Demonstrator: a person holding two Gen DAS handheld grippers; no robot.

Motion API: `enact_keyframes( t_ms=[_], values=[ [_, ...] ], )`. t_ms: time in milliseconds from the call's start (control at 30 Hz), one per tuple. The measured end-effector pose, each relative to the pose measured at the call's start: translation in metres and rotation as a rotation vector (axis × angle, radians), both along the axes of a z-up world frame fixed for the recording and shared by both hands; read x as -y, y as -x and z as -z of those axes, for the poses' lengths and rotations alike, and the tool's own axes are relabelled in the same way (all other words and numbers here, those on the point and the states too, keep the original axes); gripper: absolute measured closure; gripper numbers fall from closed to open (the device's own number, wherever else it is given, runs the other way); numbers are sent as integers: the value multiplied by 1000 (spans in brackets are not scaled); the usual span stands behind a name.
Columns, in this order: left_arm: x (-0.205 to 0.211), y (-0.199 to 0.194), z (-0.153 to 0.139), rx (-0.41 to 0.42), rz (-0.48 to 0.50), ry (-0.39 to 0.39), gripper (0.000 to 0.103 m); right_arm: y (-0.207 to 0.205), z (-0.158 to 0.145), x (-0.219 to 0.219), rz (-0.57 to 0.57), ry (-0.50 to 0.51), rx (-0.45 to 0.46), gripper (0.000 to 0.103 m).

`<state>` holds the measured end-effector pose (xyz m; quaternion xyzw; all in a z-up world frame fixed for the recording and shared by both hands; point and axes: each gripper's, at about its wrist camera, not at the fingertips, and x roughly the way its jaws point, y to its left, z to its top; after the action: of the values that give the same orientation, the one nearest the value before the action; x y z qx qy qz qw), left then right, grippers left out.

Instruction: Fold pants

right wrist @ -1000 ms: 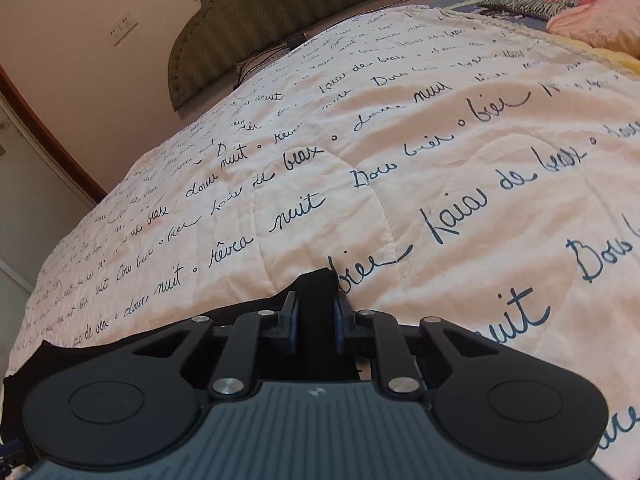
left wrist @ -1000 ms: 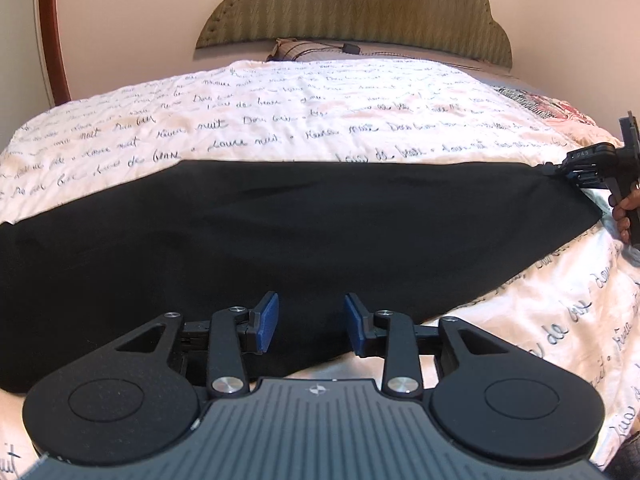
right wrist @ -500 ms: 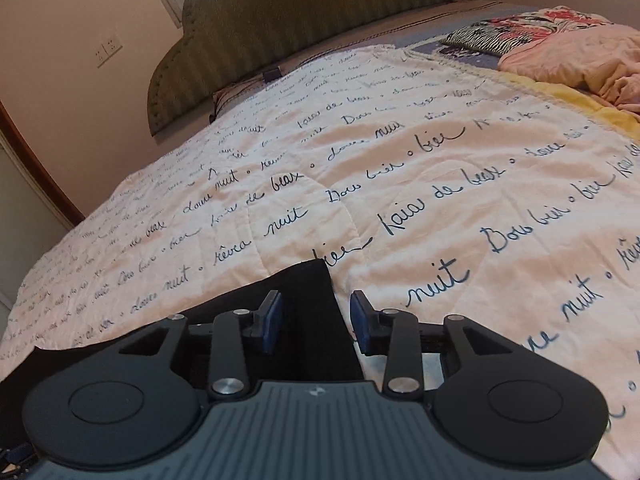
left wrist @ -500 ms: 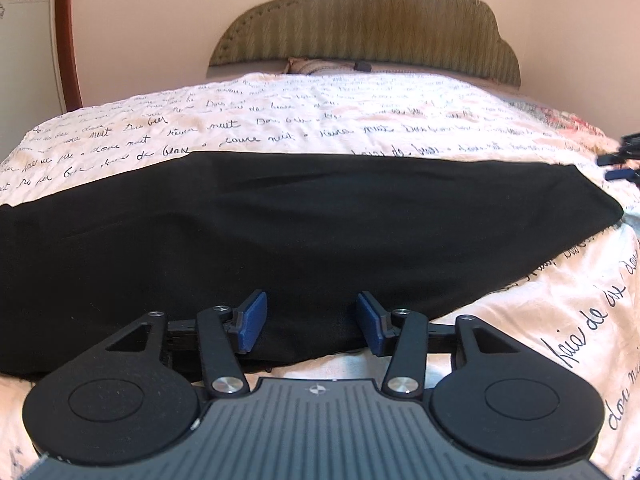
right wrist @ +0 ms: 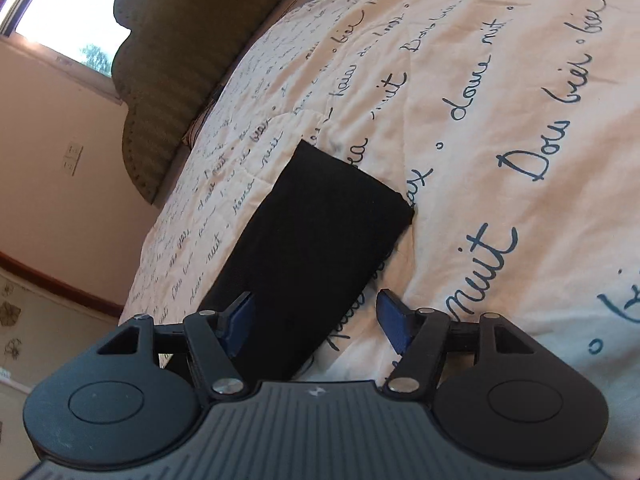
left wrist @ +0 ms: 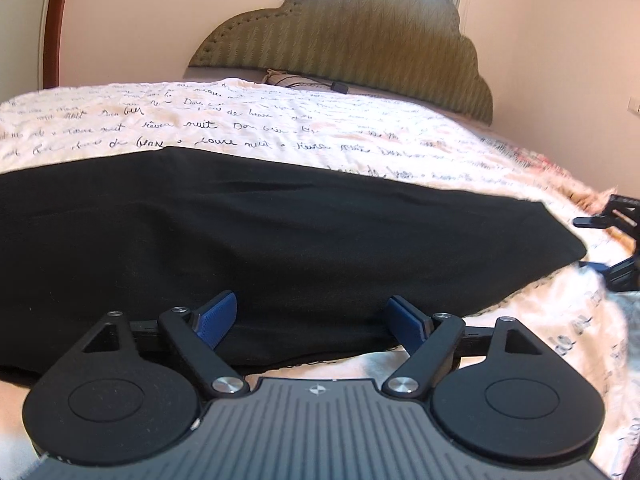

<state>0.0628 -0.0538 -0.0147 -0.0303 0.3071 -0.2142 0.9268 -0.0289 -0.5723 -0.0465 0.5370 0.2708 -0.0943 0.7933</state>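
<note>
Black pants (left wrist: 280, 240) lie flat in a long band across the bed, left to right. My left gripper (left wrist: 312, 318) is open wide, its blue pads over the near edge of the pants, holding nothing. The pants' narrow leg end (right wrist: 332, 216) shows in the right wrist view, lying flat on the quilt. My right gripper (right wrist: 316, 322) is open and empty, just behind that leg end. It also shows at the right edge of the left wrist view (left wrist: 612, 244), beside the leg end.
The bed carries a white quilt (left wrist: 280, 128) with dark script writing. A green padded headboard (left wrist: 360, 40) and a pillow (left wrist: 296, 80) stand at the far end. A wall with a window (right wrist: 68, 12) is behind.
My right gripper opened and let go of the leg end, then drew back and rolled to the side. My left gripper opened wider and tilted up a little. The pants now lie free.
</note>
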Motion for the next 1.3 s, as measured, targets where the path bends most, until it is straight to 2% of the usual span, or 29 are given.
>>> enact_keyframes(
  t_ms=[100, 233, 433, 533, 667, 700, 867, 1000, 1067, 1167, 1300],
  values=[
    [-6, -1, 1, -8, 4, 45, 20, 0, 8, -3, 90, -78, 42, 37],
    [-4, 0, 1, -7, 4, 46, 20, -3, 9, -15, 99, -4, 45, 36],
    [-6, 2, 1, -7, 5, 49, 19, 1, 13, -21, 131, 37, 76, 36],
    [-5, 3, 1, -5, 7, 38, 19, -1, 10, -28, 87, 129, 94, 30],
    [-3, 3, 0, -5, 8, 20, 19, 2, 9, -51, -15, 373, 128, 29],
    [-1, 3, 0, -3, 9, 8, 19, 2, 11, -55, -15, 391, 136, 29],
    [9, 3, -1, 2, 4, -56, 17, -7, 5, -35, -25, 292, 128, 21],
    [21, 6, -1, 14, -2, -142, 15, -8, 10, -14, 9, 145, 162, 17],
    [24, 6, 0, 15, 0, -168, 14, -10, 10, -11, 3, 119, 177, 12],
    [27, 6, 1, 13, -1, -188, 12, -14, 8, -22, -42, 172, 201, 0],
    [31, 7, 1, 15, -9, -219, 11, -20, 4, -42, -74, 311, 152, 0]
  ],
)
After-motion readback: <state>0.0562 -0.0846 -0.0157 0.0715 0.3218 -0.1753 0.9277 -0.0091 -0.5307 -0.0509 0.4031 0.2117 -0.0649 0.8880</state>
